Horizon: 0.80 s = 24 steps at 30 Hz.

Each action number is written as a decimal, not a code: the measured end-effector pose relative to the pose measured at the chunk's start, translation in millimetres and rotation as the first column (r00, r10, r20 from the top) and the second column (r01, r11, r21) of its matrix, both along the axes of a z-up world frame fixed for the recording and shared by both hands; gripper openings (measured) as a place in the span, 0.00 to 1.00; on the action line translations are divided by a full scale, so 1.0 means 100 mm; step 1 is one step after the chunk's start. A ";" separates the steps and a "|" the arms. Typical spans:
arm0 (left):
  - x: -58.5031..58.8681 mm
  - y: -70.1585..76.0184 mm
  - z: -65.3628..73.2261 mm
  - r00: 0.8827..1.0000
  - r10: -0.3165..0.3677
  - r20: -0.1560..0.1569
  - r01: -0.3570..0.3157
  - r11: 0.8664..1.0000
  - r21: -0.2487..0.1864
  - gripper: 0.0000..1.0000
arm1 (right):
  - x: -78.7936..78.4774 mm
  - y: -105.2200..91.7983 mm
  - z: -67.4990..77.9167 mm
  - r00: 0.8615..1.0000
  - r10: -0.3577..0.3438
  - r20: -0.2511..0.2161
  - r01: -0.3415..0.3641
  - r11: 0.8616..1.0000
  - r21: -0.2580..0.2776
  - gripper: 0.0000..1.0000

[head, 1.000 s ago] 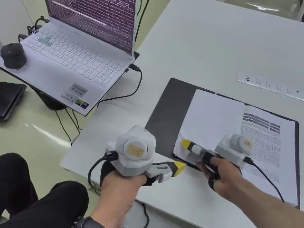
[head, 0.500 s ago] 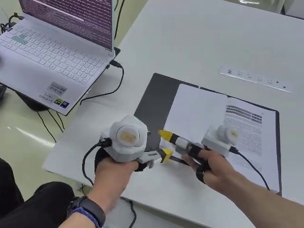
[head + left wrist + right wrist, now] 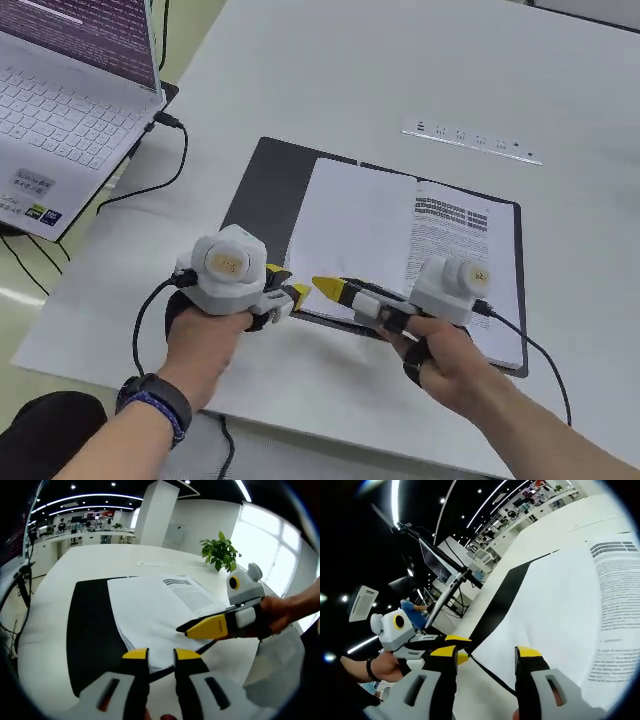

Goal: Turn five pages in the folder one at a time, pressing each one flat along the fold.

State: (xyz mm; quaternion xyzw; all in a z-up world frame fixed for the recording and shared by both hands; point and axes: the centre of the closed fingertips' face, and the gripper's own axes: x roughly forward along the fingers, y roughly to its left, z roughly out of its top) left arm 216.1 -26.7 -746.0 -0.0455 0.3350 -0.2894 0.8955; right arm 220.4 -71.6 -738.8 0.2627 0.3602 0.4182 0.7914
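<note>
Head view: bright, even light, sharp; faint soft shadows on the table beneath left gripper and right gripper. Left gripper view: window right of own jaws blown out, edges bowed. Right gripper view: ceiling lights streaked above jaws, surroundings dim.

Printed lines on the folder page too small to read, laptop stickers likewise illegible

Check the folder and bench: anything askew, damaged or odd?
Nothing stands out. The folder lies open on the table, its pages flat and uncreased. The left gripper and right gripper sit at its near edge, jaws open.
</note>
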 end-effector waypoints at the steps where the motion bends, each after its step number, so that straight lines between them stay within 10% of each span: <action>1: 0.01 -0.01 -0.04 1.000 -0.006 -0.006 0.006 1.000 0.006 0.16 | 0.01 -0.09 0.01 1.000 -0.023 0.003 0.023 1.000 0.000 0.42; 10: -0.04 0.05 -0.42 0.995 0.020 -0.099 -0.013 0.997 0.073 0.02 | 0.05 -0.57 -0.02 0.994 -0.108 0.011 0.108 0.994 -0.018 0.35; 18: 0.01 0.09 -0.40 0.995 0.059 -0.076 -0.052 0.995 0.080 0.00 | 0.24 -0.73 -0.02 0.991 -0.122 0.052 0.124 0.992 -0.032 0.27; 24: 0.04 0.11 -0.44 0.984 0.127 -0.128 -0.123 0.992 0.034 0.00 | 0.48 -0.79 -0.04 0.989 -0.116 0.087 0.120 0.992 -0.045 0.22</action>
